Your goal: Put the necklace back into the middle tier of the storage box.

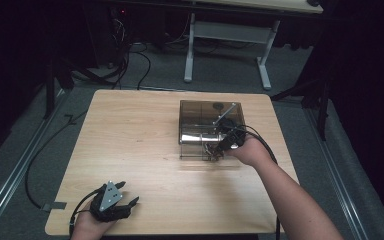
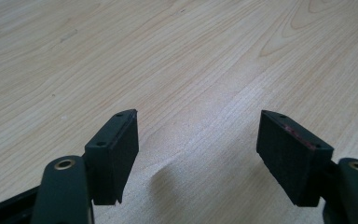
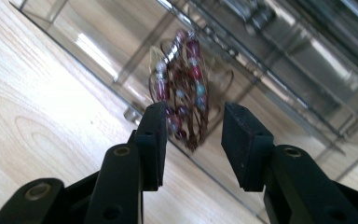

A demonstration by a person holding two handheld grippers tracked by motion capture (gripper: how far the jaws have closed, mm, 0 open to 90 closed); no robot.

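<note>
Beaded wire bracelet [image 3: 182, 84] sits at the clear box [image 1: 196, 131] edge, right gripper [image 3: 191, 140] fingers apart around it: may snag; left gripper [image 2: 198, 154] idle, fingers apart over desk [image 2: 177, 56]

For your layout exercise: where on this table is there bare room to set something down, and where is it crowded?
Bare wood spans the table left of the clear box, up to the left claw. It is crowded at the box front, where the right claw meets the beaded bracelet.
</note>
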